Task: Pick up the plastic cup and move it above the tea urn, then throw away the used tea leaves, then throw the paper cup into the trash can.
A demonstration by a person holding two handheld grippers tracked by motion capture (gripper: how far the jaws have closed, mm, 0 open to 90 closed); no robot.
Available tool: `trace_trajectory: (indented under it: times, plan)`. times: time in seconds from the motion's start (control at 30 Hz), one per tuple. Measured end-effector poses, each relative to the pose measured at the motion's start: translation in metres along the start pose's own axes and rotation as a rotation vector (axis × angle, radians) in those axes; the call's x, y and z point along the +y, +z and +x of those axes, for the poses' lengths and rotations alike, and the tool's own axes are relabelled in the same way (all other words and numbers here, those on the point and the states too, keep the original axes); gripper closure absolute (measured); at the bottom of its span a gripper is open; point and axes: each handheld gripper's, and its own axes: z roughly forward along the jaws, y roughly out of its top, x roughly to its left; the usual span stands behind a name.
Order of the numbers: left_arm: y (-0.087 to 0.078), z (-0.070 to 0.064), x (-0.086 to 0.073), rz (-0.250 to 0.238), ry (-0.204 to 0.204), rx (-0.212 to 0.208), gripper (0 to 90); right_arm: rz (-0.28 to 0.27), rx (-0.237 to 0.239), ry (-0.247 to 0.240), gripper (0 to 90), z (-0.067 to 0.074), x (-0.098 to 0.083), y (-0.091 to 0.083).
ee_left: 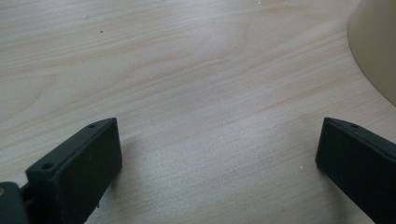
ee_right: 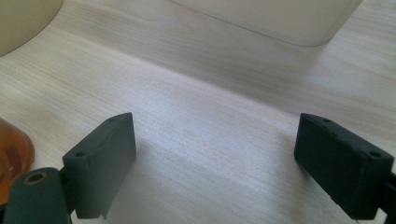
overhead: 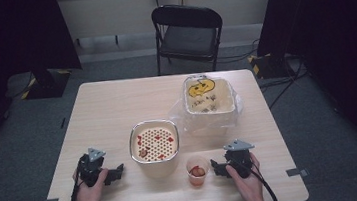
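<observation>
Left of the right gripper [overhead: 218,168] stands a small cup [overhead: 197,171], upright; farther left a perforated bowl [overhead: 154,143]; both grippers' jaws released, empty.

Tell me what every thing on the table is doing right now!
Left hand-held gripper: open, nothing between its jaws, resting on the table.
Right hand-held gripper: open, nothing between its jaws, beside the small cup.
Small cup: upright, red pieces inside.
Round strainer bowl: upright, uncovered, red pieces on its holed tray.
Square tub: upright, no lid, standing on clear plastic wrap.
Folding chair: unfolded, nobody sitting.
</observation>
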Motion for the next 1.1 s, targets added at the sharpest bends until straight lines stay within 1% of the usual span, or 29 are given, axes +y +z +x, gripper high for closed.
trace_trajectory:
  times: [0.47,0.5,0.53,0.57,0.6,0.67,0.73,0.83,0.87,0.9,1.0,1.03,1.1]
  plan:
    - [0.000,0.000,0.000,0.000,0.000,0.001,0.0,0.002,-0.014,0.009,14.3,0.003,0.000,-0.002]
    - [0.000,0.000,0.000,0.000,0.001,0.001,0.0,0.004,-0.007,0.005,14.3,0.004,0.000,-0.002]
    - [0.000,0.000,0.000,0.000,0.000,0.001,0.0,0.008,-0.005,-0.009,14.3,0.004,0.000,-0.003]
    - [0.000,0.000,0.000,0.000,0.000,0.001,0.0,0.011,-0.009,-0.018,14.5,0.005,0.000,-0.004]
    - [0.000,0.000,0.000,0.000,0.000,0.001,0.0,0.011,0.012,-0.018,14.3,0.006,0.000,-0.006]
    - [0.000,0.000,0.000,0.000,0.001,0.001,0.0,0.010,0.034,-0.013,14.3,0.007,0.000,-0.008]
    - [0.000,0.000,0.000,0.000,0.000,0.001,0.0,0.007,0.038,-0.017,14.4,0.008,0.000,-0.010]
    - [0.000,0.000,0.000,0.000,0.000,0.001,0.0,0.003,0.070,-0.020,14.4,0.009,0.001,-0.015]
    - [0.000,0.000,0.000,0.000,0.001,0.001,0.0,0.000,0.104,-0.021,14.3,0.011,0.002,-0.021]
    - [0.000,0.000,0.000,0.000,0.001,0.001,0.0,-0.006,0.115,-0.023,14.5,0.011,0.002,-0.023]
    - [0.000,0.000,0.000,0.000,0.001,0.000,0.0,0.005,0.158,-0.032,14.6,0.014,0.002,-0.029]
    - [0.000,0.000,0.000,0.000,0.001,0.001,0.0,0.005,0.158,-0.032,14.6,0.014,0.002,-0.029]
    - [0.000,0.000,0.000,0.000,0.000,0.001,0.0,0.021,0.183,-0.037,14.7,0.016,0.001,-0.032]
